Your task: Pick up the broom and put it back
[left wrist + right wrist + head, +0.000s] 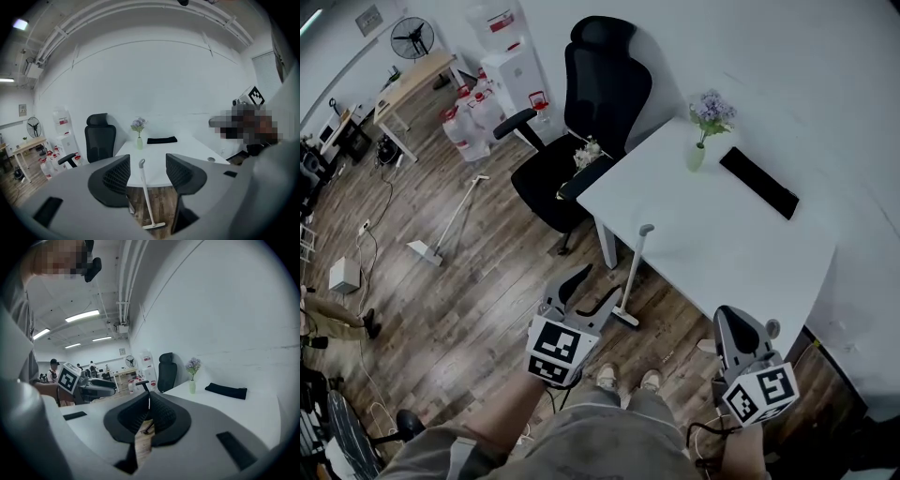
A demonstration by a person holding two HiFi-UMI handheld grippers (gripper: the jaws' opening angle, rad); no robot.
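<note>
One long-handled pale grey broom (635,272) leans against the near left edge of the white table (722,244). Its hooked handle top rests at the tabletop rim and its flat head sits on the wooden plank floor (469,300), close to a table leg.

There are two hand-held grippers, both short of the table. The left hand-held gripper (596,286) has its jaws spread wide and holds nothing; its own view (147,161) frames the broom (146,197) in the gap, still some way ahead. The right hand-held gripper (729,323) is near the table's front edge. Its own view (149,399) shows its jaws pressed together with only a thin slit between them, and they too hold nothing.

On the table stand one small vase of purple flowers (697,155) and one flat black rectangular item (758,182), both toward the far side. One black high-backed office chair (581,122) sits at the table's far left corner, its armrest just beside the rim.

A second white long-handled tool (450,217) lies flat on the floor, well to the left of the table. Beyond it are a cluster of water jugs (469,122) and a white dispenser (514,70).

Bare floor lies between the left gripper and the broom.
</note>
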